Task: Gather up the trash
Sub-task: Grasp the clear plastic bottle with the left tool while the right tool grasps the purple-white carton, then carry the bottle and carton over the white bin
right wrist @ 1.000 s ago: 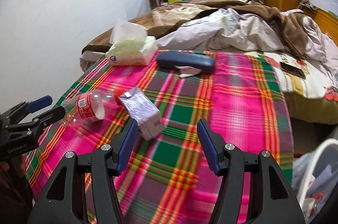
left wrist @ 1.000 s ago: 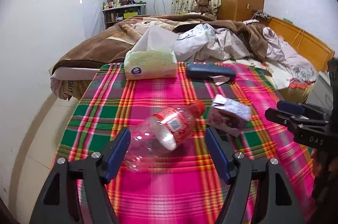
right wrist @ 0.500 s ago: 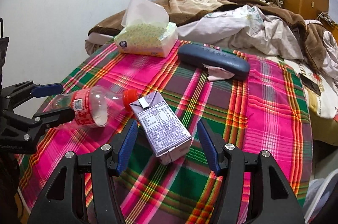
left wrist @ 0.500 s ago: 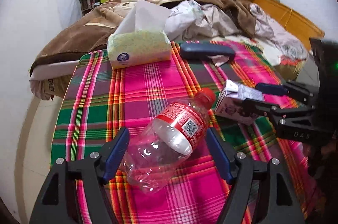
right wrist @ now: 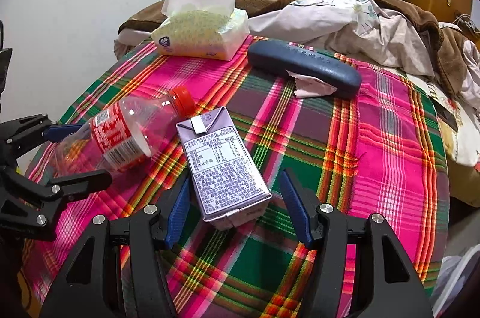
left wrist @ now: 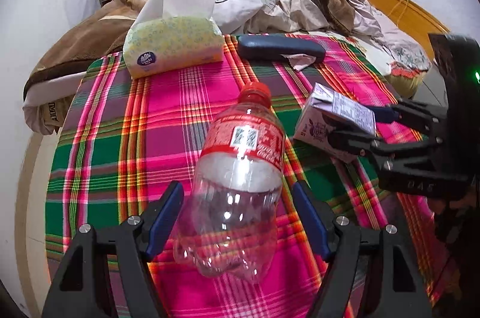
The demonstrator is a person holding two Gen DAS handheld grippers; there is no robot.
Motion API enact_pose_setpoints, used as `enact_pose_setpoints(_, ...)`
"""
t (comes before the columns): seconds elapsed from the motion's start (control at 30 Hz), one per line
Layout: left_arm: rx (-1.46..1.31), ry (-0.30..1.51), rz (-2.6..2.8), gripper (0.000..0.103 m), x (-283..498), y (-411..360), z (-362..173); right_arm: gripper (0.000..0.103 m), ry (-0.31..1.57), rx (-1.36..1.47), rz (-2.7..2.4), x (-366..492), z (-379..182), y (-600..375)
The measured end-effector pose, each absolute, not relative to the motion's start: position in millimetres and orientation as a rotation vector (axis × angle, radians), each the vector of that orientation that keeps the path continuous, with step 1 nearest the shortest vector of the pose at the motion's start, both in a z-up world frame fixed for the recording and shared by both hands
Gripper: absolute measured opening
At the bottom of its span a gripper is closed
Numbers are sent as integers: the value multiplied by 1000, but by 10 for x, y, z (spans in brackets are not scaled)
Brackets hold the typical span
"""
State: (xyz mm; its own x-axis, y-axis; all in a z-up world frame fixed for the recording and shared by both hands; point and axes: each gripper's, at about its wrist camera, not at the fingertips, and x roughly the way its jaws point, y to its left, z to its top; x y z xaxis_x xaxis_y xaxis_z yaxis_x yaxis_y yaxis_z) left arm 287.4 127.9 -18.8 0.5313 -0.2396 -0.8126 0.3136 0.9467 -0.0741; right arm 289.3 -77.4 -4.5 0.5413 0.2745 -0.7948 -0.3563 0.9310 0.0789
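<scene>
A clear plastic bottle (left wrist: pixel 240 183) with a red cap and red label lies on its side on the bright checked cloth (left wrist: pixel 126 144). The left gripper (left wrist: pixel 238 216) has its jaws spread wide, one blue finger on each side of the bottle's fat end — not squeezing it. The cap points to the far side.

Just right of the bottle lies a small purple drink carton (right wrist: pixel 223 165), flat on the cloth. The right gripper (right wrist: pixel 235 208) is also spread wide, with the carton's near end between its fingers — the fingers look apart from the carton's sides.

On the far side of the cloth sit a yellow tissue pack (right wrist: pixel 201 39) on the left and a dark blue glasses case (right wrist: pixel 303 67) to its right. A small pink paper scrap (right wrist: pixel 312 87) pokes out from under the case.
</scene>
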Motion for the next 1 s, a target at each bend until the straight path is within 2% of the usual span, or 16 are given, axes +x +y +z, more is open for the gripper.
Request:
enact_pose_setpoints(0.2, 72, 983, -288, 76, 2962, 1266, -248, 58, 923, -84, 358, 2935, -58, -801)
enact_pose_setpoints(0.27, 64, 976, -293, 76, 2961, 1257, -254, 50, 924, -70, 357, 2948, -70, -809)
enact_pose_setpoints(0.3, 57, 979, -291, 75, 2966, 1259, -259, 42, 925, -68, 353, 2952, -80, -811)
enact_pose_setpoints(0.33, 53, 975, -288, 72, 2966, 1259, -258, 41, 927, -65, 344, 2955, -95, -810)
enact_pose_setpoints(0.6, 31, 953, -268, 64, 2937, 1227, -242, 40, 910, -36, 339, 2904, -85, -871)
enact_pose_setpoints(1.0, 23, 905, -267, 64, 2673, 1062, -107, 40, 870, 28, 323, 2722, 30, -1082)
